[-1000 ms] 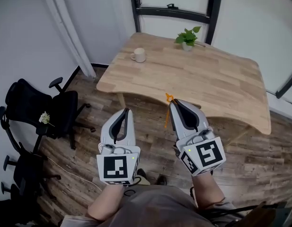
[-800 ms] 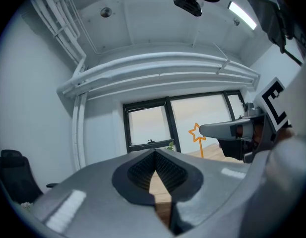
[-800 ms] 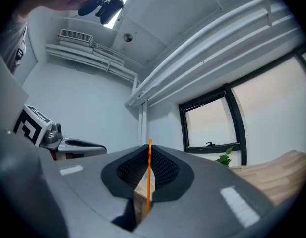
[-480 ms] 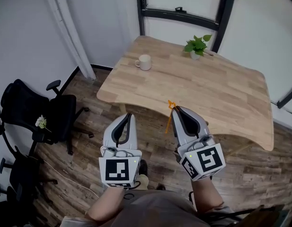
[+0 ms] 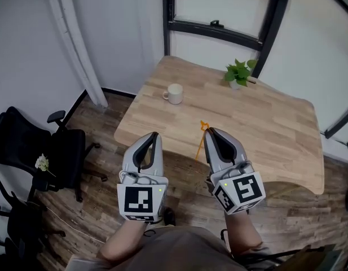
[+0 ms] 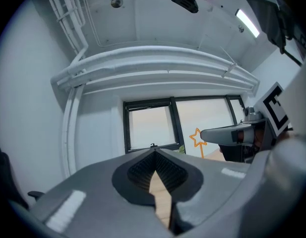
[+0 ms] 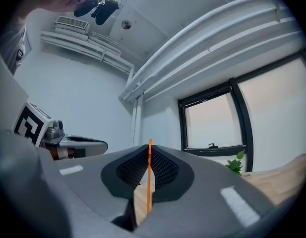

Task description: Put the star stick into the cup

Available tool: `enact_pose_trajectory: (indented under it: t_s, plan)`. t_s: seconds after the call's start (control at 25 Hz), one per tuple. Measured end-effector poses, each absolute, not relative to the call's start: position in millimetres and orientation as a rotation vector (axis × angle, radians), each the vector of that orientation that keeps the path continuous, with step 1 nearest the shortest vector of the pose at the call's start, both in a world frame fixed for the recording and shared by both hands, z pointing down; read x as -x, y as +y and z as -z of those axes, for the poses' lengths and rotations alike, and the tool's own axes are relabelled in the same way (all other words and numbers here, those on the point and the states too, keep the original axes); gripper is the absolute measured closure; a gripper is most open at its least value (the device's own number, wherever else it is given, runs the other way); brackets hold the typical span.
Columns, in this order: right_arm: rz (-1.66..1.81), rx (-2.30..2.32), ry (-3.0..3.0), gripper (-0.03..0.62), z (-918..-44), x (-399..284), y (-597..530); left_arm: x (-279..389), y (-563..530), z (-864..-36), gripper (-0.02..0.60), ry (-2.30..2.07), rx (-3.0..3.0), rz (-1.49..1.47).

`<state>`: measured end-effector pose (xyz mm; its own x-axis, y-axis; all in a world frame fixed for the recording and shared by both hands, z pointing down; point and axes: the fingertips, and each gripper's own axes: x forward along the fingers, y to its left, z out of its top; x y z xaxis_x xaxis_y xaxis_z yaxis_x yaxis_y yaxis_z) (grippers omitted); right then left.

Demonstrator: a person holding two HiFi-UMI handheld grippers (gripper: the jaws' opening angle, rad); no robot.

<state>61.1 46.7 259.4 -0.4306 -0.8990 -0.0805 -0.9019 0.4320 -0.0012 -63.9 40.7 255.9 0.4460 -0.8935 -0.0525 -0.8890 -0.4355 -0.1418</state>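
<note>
- Both grippers have come closer to the table (image 5: 264, 129) than a second ago, and the cup (image 5: 175, 94) now sits lower in the head view.
- Nearest, the left gripper (image 5: 154, 134) is held out in front of the person with its jaws pressed together and nothing between them.
- Just beside it, the right gripper (image 5: 210, 131) is clamped on the star stick (image 5: 201, 140). The thin orange shaft runs between the pads, and the star end pokes out past the tips.
- Black office chairs (image 5: 61, 151) stand on the wood floor to the left.
- Beyond the grippers lies the wooden table, its near edge level with the right gripper's tips in the head view.
- The white cup stands upright on the table's far left part, well apart from the stick.
- A small potted plant (image 5: 238, 75) sits at the table's far edge, by the window.
</note>
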Motion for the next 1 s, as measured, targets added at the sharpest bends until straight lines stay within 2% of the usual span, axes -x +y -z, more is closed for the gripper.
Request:
enact_pose_trajectory:
  t_s: [1.0]
  plan:
    - [0.003, 1.719, 2.577, 0.553, -285, -37, -69, 92, -77, -292, 0.581, 1.57, 2.64, 0.123]
